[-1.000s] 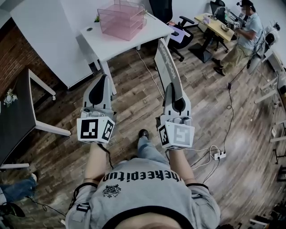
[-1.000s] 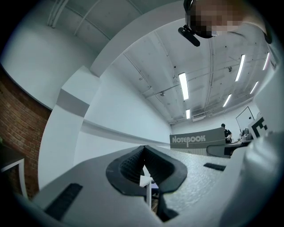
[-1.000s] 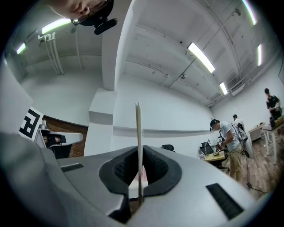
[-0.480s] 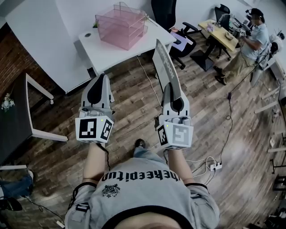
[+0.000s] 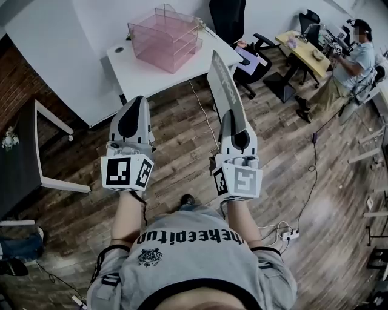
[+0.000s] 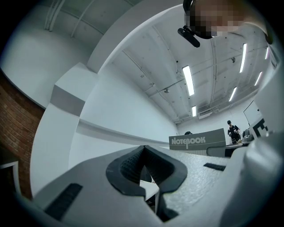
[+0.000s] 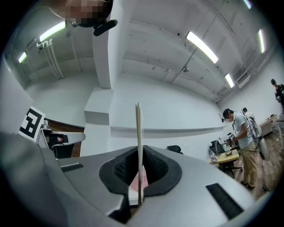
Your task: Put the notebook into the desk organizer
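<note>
The person's grey shirt [image 5: 191, 254] fills the bottom of the head view, and both forearms stretch out toward the white table [image 5: 145, 75]. The left gripper [image 5: 136, 102] is held short of the table's near edge. Its jaws are closed together at the tips, with nothing between them.

The right gripper [image 5: 233, 121] is level with it, nearer the table's right corner, and its jaws are clamped on the lower edge of the notebook [image 5: 223, 82]. The notebook stands on edge out of the jaws, with its grey cover and printed title facing the left gripper. In the head view its far end overlaps the table's near right edge; whether it is actually over the tabletop cannot be told.

Under both grippers, on the near side of the table, is a wooden floor [image 5: 182, 142]. A thin cable [image 5: 202, 109] runs across it from below the table.

The desk organizer [image 5: 163, 36], a pink see-through stack of trays, stands on the table toward its far side, well apart from the notebook. Just beyond the table's right end is a black office chair [image 5: 229, 15]. Farther right of the table, a person [image 5: 354, 63] stands at a wooden desk [image 5: 303, 49].
</note>
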`<state>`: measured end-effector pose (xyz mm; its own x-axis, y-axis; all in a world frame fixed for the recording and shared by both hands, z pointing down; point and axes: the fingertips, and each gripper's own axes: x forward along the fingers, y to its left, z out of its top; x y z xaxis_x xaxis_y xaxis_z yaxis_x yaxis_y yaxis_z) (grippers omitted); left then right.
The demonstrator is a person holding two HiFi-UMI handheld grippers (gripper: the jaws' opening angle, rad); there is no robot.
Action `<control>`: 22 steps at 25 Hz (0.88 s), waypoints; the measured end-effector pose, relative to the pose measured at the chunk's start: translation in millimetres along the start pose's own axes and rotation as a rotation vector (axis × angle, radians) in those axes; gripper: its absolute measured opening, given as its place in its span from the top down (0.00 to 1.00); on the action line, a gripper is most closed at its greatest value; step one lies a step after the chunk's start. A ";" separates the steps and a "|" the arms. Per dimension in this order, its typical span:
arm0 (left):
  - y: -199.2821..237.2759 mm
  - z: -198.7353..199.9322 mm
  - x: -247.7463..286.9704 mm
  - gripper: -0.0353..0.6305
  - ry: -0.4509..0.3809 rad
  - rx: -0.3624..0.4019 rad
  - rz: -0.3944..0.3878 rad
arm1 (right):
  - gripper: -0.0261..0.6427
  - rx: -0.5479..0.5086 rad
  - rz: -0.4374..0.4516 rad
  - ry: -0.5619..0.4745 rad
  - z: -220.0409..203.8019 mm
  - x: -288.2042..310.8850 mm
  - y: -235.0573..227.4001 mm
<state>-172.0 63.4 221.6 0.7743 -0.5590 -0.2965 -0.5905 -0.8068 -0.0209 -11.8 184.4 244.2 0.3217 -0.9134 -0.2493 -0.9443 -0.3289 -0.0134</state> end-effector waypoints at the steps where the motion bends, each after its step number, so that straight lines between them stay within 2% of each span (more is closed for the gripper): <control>1: 0.1 -1.4 4.4 0.94 -0.002 0.002 0.001 | 0.95 0.000 0.003 -0.001 -0.6 4.4 -2.4; 14: 27.8 -25.2 34.6 0.94 0.012 -0.018 0.042 | 0.95 0.005 0.017 0.032 -28.4 47.6 -6.4; 22: 51.7 -41.4 71.9 0.94 0.018 -0.027 0.026 | 0.95 -0.008 0.022 0.036 -39.0 93.8 -3.4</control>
<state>-137.4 -26.4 238.8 0.7631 -0.5830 -0.2791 -0.6041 -0.7968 0.0126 24.3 90.4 258.6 0.3035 -0.9283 -0.2148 -0.9505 -0.3106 -0.0005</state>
